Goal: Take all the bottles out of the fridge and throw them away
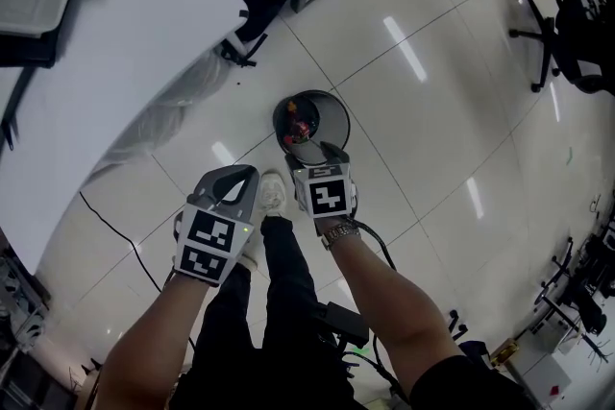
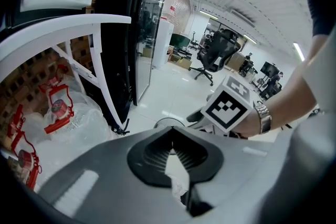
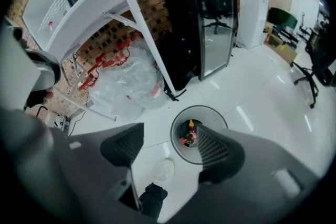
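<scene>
Grey left gripper clenched empty, right gripper released above one bin.

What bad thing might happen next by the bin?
The person's shoe stands close to the bin, so a careless step might knock it over and spill what is inside. A black cable lies on the floor to the left; a foot might catch on it.
</scene>
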Motion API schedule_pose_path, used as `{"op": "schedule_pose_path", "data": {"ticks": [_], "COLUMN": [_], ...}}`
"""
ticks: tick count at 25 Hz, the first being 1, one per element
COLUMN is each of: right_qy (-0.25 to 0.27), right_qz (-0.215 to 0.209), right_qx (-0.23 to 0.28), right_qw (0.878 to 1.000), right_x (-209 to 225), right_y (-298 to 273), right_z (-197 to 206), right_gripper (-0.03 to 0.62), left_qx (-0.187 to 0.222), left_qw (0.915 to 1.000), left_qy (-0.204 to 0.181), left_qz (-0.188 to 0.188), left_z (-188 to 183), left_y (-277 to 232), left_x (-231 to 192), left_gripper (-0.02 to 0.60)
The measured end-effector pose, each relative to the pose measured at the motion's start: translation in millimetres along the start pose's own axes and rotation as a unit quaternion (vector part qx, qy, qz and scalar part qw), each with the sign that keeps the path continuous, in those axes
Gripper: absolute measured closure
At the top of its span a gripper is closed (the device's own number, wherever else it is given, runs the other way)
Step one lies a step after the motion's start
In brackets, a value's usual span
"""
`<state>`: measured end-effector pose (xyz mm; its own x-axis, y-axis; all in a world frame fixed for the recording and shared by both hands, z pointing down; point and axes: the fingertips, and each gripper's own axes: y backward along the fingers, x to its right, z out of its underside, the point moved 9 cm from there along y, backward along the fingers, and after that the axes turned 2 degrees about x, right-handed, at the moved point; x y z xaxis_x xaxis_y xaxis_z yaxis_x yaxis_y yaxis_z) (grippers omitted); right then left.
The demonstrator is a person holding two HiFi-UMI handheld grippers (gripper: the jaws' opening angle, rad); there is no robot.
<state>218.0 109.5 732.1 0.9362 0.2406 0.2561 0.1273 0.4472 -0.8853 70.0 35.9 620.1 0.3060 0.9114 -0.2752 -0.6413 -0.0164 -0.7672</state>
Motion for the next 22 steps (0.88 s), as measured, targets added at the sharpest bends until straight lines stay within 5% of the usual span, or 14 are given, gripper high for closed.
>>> {"op": "schedule_pose_path", "data": {"ticks": [22], "right_qy": [0.034], "right_qz": [-0.043], "right_qx": [0.041], "right_qw": [0.998], "right_x": [-40], "right_y": [71], "right_z": [-15], "right_gripper": [0.281], "left_qx": [0.038], "left_qw": [0.9986], "left_qy": [-0.001], "left_qz": [-0.037], "left_z": [-17], "left_y": [52], "left_x": [26], "left_gripper": [0.578]}}
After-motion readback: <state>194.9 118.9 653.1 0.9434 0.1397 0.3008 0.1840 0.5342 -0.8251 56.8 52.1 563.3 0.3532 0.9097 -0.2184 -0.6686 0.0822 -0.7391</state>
